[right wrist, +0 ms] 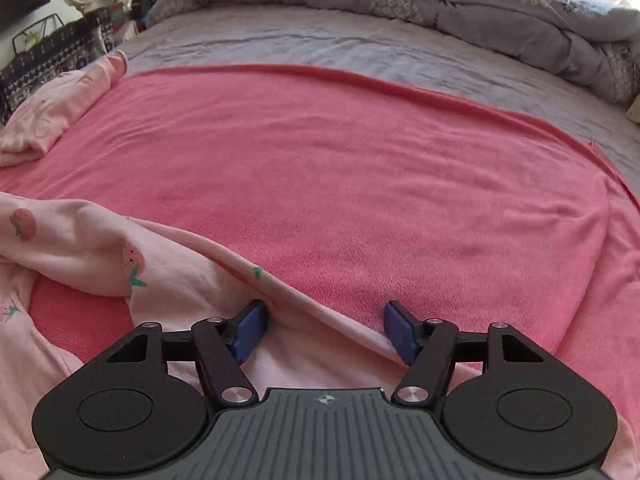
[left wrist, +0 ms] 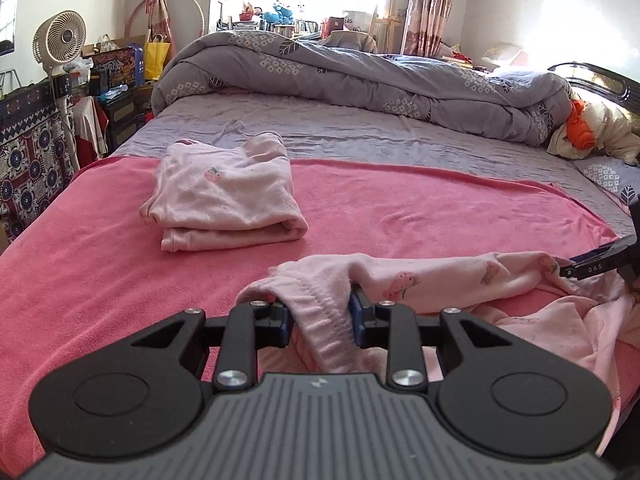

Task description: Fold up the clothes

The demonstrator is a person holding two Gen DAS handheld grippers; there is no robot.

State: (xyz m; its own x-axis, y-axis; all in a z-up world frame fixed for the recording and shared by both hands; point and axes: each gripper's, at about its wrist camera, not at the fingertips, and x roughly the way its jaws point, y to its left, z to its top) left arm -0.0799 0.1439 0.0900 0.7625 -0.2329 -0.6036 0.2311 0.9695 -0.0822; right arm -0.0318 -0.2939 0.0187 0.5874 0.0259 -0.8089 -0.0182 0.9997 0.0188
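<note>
Two grippers meet one pink strawberry-print garment (left wrist: 440, 280): left gripper (left wrist: 321, 312) clenched on its waistband, right gripper (right wrist: 325, 326) released, fabric edge seemingly between its fingers.

The garment (left wrist: 440, 284) is pale pink with small red strawberries and green leaves; the folded pile (left wrist: 224, 200) matches, one strawberry showing. The towel (left wrist: 400, 216) is coral pink. The sheet (left wrist: 340, 128) is lilac-grey; the quilt (left wrist: 360, 76) is grey with white flower patches and leaves. Both grippers are black with blue pads (right wrist: 250, 330). The fan (left wrist: 60, 38) is cream.
</note>
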